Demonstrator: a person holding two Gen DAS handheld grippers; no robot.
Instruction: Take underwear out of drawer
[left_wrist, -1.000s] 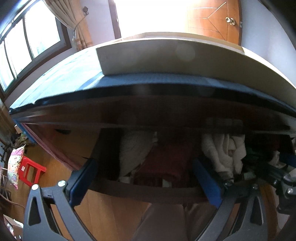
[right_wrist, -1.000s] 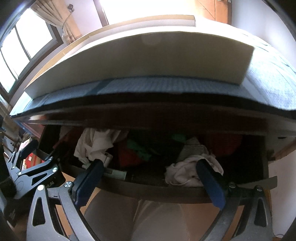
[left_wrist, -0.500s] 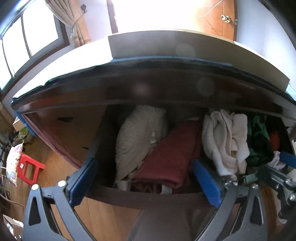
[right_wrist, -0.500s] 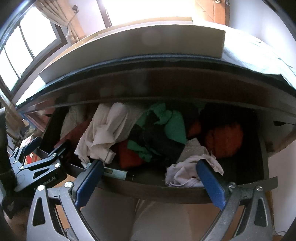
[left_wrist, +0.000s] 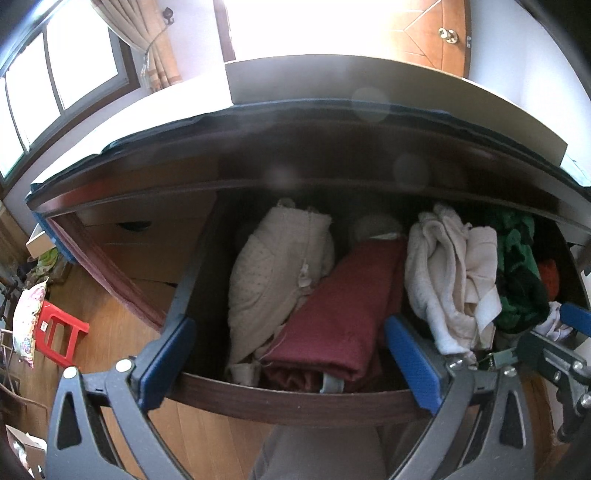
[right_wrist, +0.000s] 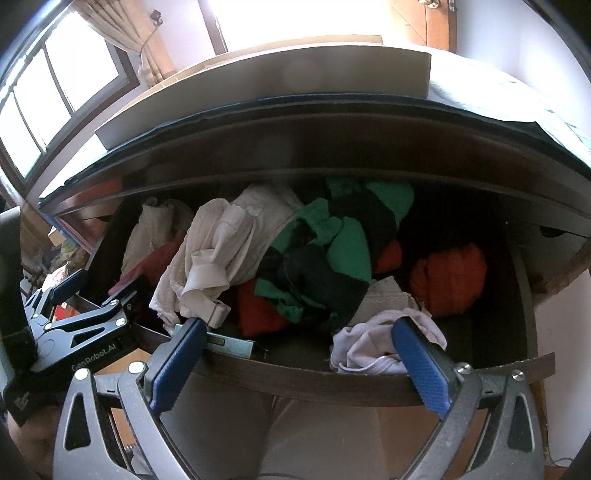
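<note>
Where drawer (right_wrist: 369, 384) gapes, both claws wide

Strong daylight pours in from the window (left_wrist: 66, 77) at upper left and a blown-out white opening behind the desk, washing out all detail there. Soft round flare spots float over the dark wood below. The drawer (right_wrist: 369, 384) interior sits in deep shadow, its back corners nearly black. Fisheye bending curves every straight edge, and the frame corners go dark.
</note>
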